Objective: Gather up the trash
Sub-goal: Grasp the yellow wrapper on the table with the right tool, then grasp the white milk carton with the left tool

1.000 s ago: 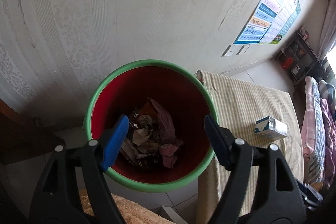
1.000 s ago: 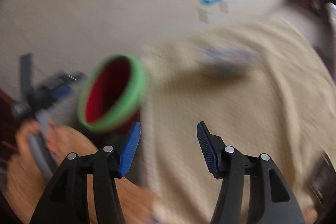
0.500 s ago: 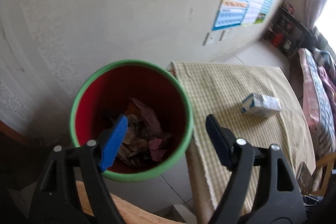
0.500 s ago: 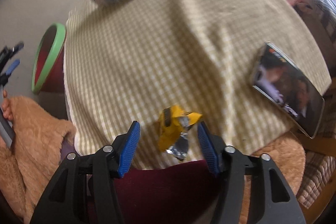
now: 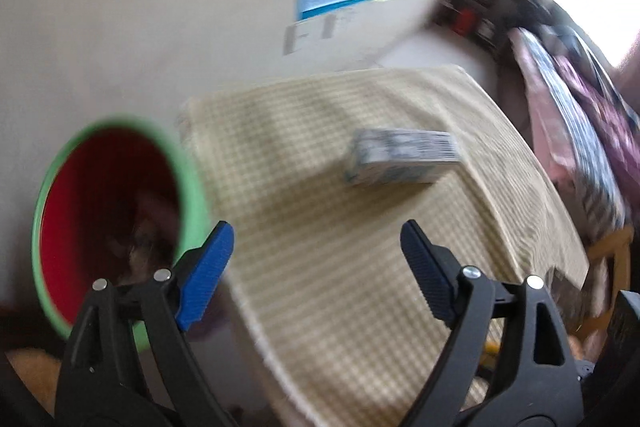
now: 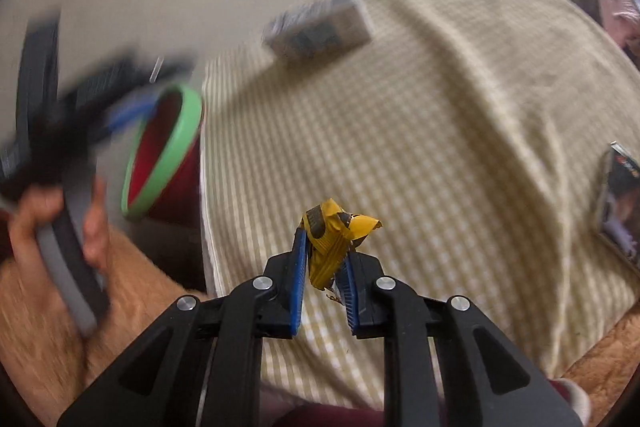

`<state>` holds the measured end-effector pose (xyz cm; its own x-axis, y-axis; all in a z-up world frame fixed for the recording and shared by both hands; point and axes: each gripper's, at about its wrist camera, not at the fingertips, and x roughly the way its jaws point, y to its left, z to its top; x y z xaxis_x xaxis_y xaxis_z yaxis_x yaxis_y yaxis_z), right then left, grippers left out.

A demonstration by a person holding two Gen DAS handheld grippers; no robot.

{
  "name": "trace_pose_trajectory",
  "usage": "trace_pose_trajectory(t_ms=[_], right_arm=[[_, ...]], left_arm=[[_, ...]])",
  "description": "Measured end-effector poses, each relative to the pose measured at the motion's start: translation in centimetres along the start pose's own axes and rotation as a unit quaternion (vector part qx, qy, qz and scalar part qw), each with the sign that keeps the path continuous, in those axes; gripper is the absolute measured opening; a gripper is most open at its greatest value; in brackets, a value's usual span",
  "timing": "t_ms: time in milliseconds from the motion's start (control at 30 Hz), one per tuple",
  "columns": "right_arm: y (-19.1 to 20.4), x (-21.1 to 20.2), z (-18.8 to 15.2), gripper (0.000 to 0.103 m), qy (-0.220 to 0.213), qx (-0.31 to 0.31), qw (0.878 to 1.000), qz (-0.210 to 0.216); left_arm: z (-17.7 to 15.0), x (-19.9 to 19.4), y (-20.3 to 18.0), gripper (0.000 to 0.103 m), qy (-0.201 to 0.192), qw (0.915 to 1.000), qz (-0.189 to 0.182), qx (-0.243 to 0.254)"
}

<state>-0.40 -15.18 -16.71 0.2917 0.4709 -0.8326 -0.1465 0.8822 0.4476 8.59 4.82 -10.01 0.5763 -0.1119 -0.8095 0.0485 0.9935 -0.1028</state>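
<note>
A red trash bin with a green rim (image 5: 48, 195) stands beside the table at the left, with crumpled trash inside; it also shows in the right wrist view (image 6: 188, 123). My right gripper (image 6: 325, 251) is shut on a crumpled yellow wrapper (image 6: 332, 239), held just above the checked tablecloth (image 6: 440, 131) near its front edge. My left gripper (image 5: 316, 251) is open and empty, over the table's left edge next to the bin. It appears blurred in the right wrist view (image 6: 80, 99), held in a hand.
A white and blue box (image 5: 400, 159) lies on the tablecloth (image 5: 320, 227) towards the wall; it also shows in the right wrist view (image 6: 320, 23). A dark printed card or case (image 6: 620, 203) lies at the table's right edge. A bed (image 5: 580, 115) stands at the right.
My right gripper has closed on the yellow wrapper and lifted it a little. My left gripper has swung right, from over the bin to over the table's edge.
</note>
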Motion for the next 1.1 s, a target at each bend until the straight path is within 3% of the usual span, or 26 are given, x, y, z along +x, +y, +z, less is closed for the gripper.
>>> trace_pose_trajectory(t_ms=[67, 133, 267, 433, 533, 633, 733, 833, 900, 967, 1100], right_arm=[[0.2, -0.5, 0.0, 0.019, -0.009, -0.004, 1.000, 0.011], [-0.1, -0.5, -0.1, 0.020, -0.007, 0.002, 1.000, 0.021], [0.2, -0.2, -0.3, 0.020, -0.005, -0.013, 1.000, 0.023], [0.2, 0.1, -0.2, 0.020, -0.002, -0.019, 1.000, 0.025], [0.1, 0.0, -0.2, 0.020, -0.004, -0.015, 1.000, 0.027], [0.2, 0.0, -0.1, 0.020, -0.004, -0.016, 1.000, 0.025], [0.2, 0.2, -0.1, 0.020, -0.001, -0.020, 1.000, 0.022], [0.3, 0.1, -0.2, 0.020, 0.001, -0.022, 1.000, 0.019], [0.4, 0.2, -0.2, 0.020, 0.001, -0.021, 1.000, 0.018], [0.4, 0.4, -0.1, 0.020, 0.003, -0.021, 1.000, 0.015], [0.6, 0.5, -0.2, 0.020, 0.005, -0.022, 1.000, 0.011]], left_arm=[[1.3, 1.3, -2.7, 0.092, 0.001, 0.9966, -0.018, 0.080], [2.2, 2.5, -4.5, 0.092, 0.005, 0.9892, -0.010, 0.146], [4.3, 5.7, -8.2, 0.092, 0.024, 0.9604, 0.012, 0.277], [5.7, 9.6, -10.0, 0.092, 0.059, 0.9385, 0.037, 0.338], [6.0, 11.8, -10.2, 0.092, 0.099, 0.9327, 0.050, 0.343], [5.8, 13.1, -10.1, 0.091, 0.128, 0.9292, 0.043, 0.344], [5.3, 13.4, -10.1, 0.082, 0.145, 0.9255, 0.038, 0.348], [5.2, 13.1, -9.9, 0.066, 0.137, 0.9276, 0.038, 0.346], [5.5, 12.5, -9.5, 0.052, 0.139, 0.9328, 0.031, 0.331], [5.8, 11.9, -9.0, 0.045, 0.146, 0.9402, 0.015, 0.307], [5.7, 10.9, -7.9, 0.043, 0.158, 0.9515, -0.007, 0.264]])
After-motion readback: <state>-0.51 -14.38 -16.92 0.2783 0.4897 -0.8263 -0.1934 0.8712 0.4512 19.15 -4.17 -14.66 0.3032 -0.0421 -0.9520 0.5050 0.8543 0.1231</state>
